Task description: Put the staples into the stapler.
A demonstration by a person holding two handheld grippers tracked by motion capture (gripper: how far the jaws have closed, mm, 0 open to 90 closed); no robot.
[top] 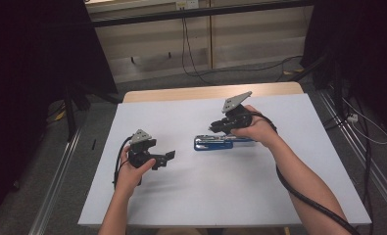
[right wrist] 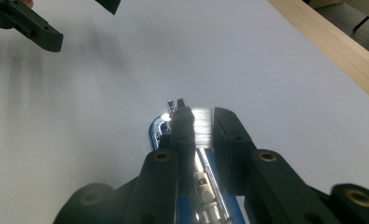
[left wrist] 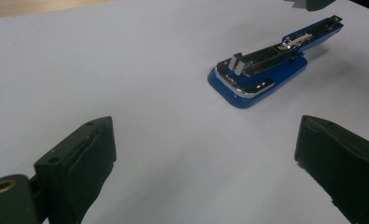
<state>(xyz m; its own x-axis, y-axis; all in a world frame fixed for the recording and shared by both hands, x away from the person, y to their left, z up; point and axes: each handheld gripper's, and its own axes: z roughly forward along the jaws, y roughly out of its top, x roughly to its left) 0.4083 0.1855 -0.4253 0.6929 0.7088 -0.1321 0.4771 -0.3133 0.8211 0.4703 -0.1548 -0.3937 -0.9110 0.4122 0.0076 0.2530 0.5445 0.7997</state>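
My right claw (right wrist: 202,123) pinches one strip of staples (right wrist: 202,126), both jaws pressed against its sides above the open stapler (right wrist: 159,128). My left claw (left wrist: 205,154) stands spread wide and holds nothing, low over the white sheet (top: 259,176), well apart from the stapler. One blue stapler (top: 213,143) lies flat near the middle of the sheet, its top swung back and its silver channel bared. Two claws and two hands are at the table (top: 181,93); my right hand (top: 257,129) is just over the stapler's far end.
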